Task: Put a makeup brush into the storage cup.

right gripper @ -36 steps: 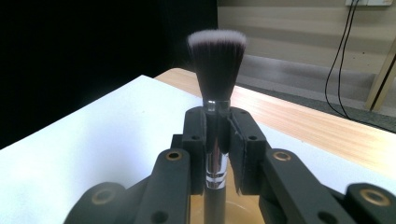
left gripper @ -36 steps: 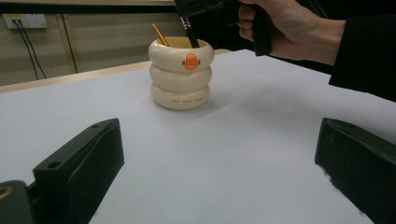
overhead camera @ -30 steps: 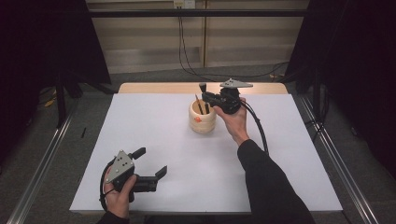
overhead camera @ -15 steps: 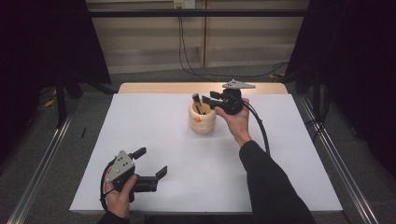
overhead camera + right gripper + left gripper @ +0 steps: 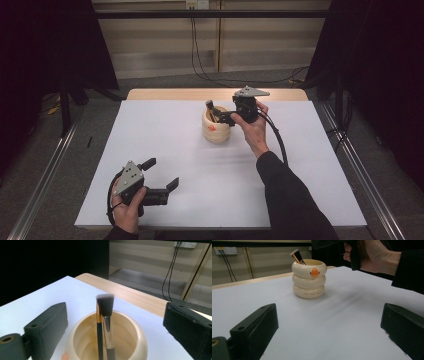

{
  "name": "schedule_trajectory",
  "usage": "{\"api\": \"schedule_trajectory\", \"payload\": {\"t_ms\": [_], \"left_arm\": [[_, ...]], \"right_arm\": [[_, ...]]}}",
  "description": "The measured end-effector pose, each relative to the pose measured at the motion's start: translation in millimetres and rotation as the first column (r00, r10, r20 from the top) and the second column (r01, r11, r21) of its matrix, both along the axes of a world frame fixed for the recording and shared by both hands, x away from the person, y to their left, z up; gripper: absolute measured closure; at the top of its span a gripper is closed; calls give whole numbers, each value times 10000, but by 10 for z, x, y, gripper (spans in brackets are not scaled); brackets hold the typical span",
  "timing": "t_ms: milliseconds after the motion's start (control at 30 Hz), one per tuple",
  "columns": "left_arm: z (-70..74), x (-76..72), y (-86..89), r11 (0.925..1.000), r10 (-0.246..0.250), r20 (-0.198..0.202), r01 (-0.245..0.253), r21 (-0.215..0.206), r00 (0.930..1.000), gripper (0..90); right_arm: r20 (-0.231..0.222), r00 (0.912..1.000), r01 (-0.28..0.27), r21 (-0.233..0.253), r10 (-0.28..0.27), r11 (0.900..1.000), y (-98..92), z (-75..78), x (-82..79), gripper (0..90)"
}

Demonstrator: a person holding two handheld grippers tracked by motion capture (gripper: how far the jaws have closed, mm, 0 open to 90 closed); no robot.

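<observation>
A cream ringed pot [image 5: 216, 131] with an orange mark stands on the white table past its middle. Two brushes [image 5: 105, 302] stand in it, a black-and-gold handle and a silver one with a dark bristle head. My right gripper [image 5: 216, 114] hovers just over the pot's rim, open, with its jaws wide on either side of the brushes and touching neither. My left gripper [image 5: 162, 173] rests low at the near left of the table, open and holding nothing. Its own view looks across at the pot [image 5: 309, 280] and the brush [image 5: 296, 255].
The white sheet [image 5: 300, 180] covers the table, with a strip of bare wood [image 5: 170, 94] at the far edge. Metal rails [image 5: 360, 170] run along both sides. The right hand's sleeve and the cable [image 5: 277, 145] lie to the right of the pot.
The dark brush head has sunk a little lower into the pot and the right gripper has barely shifted. The left gripper has not moved.
</observation>
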State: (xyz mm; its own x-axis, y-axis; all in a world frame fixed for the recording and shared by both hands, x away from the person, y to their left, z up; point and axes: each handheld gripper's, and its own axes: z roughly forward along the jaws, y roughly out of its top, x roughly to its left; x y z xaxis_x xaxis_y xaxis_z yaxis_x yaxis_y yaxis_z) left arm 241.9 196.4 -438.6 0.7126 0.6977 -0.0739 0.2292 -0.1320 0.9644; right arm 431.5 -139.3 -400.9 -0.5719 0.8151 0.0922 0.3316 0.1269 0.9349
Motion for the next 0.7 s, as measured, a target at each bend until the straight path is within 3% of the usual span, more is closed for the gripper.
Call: {"api": "schedule_trajectory", "payload": {"t_ms": [100,167,300,433,567,700], "left_arm": [[-4,9,-5,10000,15,-17,-15,9,10000,12],[-8,20,5,10000,-36,-25,36,32,10000,12],[-13,32,2,10000,74,-94,-74,-33,9999,12],[-25,41,11,9999,135,-154,-135,-3,9998,12],[-15,35,8,9998,156,-125,-157,-75,9998,12],[-12,20,7,9999,114,-52,-113,94,9999,13]], "right_arm": [[120,9999,-65,150,64,9999,0,29,-14,37],[238,9997,66,-55,-64,10000,-5,43,-28,36],[138,9998,143,133,-145,9998,-53,61,-42,20],[539,9978,376,258,-389,9990,-106,68,-86,24],[453,9983,361,313,-375,9989,-184,42,-118,24],[702,9966,402,335,-424,9986,-246,36,-202,25]]}}
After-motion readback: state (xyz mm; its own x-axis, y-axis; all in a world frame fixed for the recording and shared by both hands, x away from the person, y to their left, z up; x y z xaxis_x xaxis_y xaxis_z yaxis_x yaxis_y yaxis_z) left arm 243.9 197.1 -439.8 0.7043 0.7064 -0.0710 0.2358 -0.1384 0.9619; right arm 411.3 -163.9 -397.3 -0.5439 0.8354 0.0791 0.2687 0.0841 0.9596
